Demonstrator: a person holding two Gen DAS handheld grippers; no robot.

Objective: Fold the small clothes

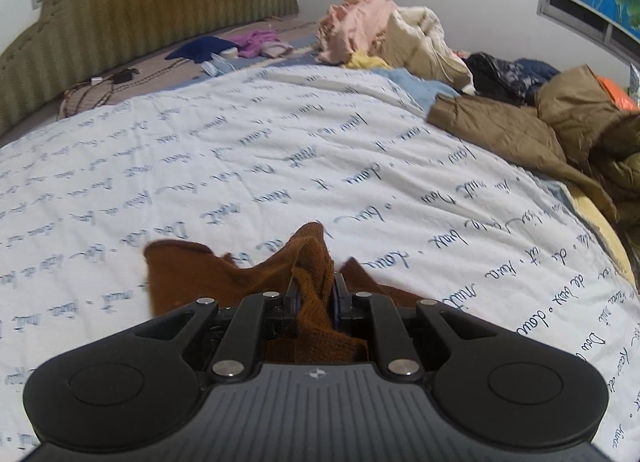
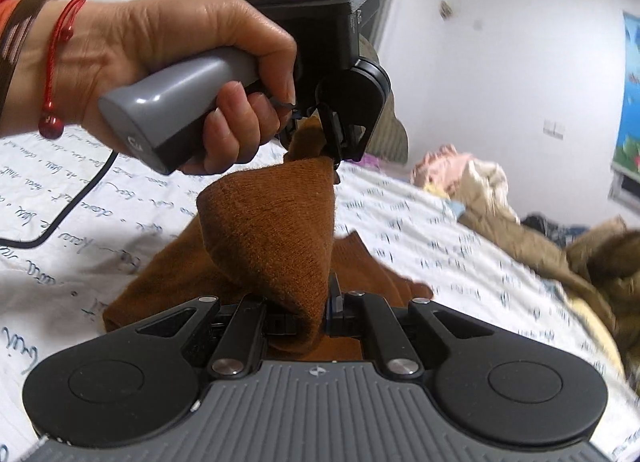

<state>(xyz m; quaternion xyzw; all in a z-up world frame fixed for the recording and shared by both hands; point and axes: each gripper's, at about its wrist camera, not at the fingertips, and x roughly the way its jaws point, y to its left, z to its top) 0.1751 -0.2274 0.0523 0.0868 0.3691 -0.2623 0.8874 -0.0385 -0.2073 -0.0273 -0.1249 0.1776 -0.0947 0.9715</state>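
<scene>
both tools point(image 1: 314, 294) point(image 2: 312, 310) clamped tight

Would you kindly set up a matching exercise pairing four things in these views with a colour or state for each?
Things:
1. knitted garment
2. left gripper
3. bracelet
4. headboard

Colour or state:
A. olive green, ribbed
B. red, with beads
C. rust brown, lifted off the bedspread
D. shut on the brown fabric

Pairs: 1-C, 2-D, 3-B, 4-A
</scene>
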